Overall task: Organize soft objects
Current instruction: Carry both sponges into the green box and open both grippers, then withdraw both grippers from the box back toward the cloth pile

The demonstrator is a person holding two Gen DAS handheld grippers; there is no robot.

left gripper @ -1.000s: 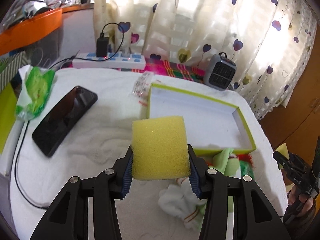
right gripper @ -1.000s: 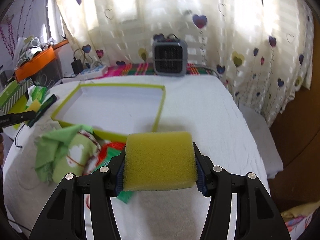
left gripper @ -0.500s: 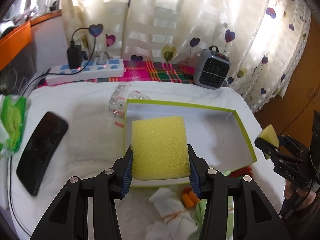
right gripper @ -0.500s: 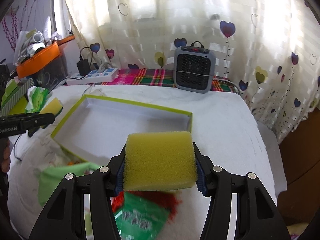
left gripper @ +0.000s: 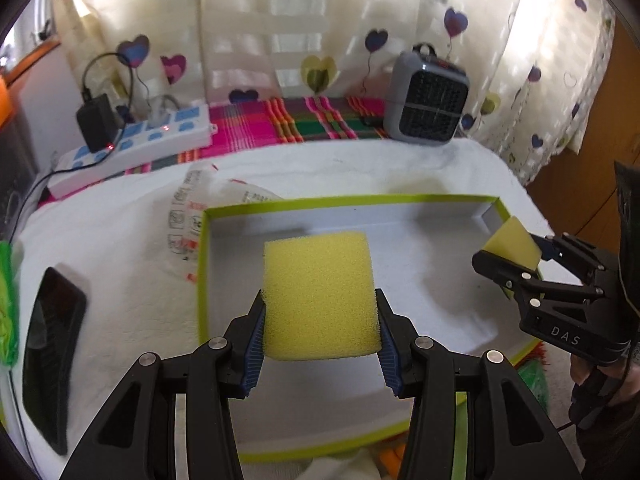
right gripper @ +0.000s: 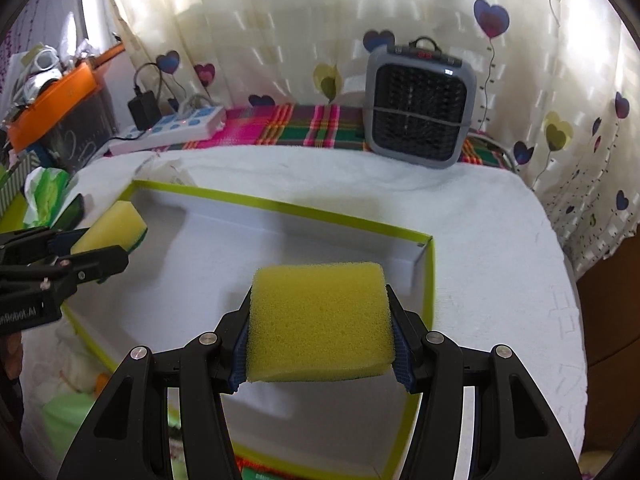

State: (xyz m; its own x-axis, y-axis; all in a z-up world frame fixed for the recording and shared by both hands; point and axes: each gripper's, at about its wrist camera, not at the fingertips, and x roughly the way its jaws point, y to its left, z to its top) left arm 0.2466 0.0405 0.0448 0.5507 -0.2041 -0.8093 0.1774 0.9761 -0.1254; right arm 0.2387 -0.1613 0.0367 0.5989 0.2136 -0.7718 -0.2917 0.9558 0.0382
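Both advanced over box (left gripper: 412, 202) | left gripper (left gripper: 320, 320), right gripper (right gripper: 318, 338) each clamp 1 sponge

The right tongs (right gripper: 320, 344) clamp a yellow sponge (right gripper: 318, 322) above the near right part of a green-rimmed white box (right gripper: 280, 206). At the left, the left tongs (right gripper: 100, 256) hold another yellow sponge (right gripper: 112, 226) over the box's far left corner. A grey fan heater (right gripper: 420, 106) stands far behind.

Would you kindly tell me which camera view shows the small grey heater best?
The right wrist view: the heater is large, sharp and face-on there, with its red display readable as lit. The left wrist view shows it smaller, blurred and angled.
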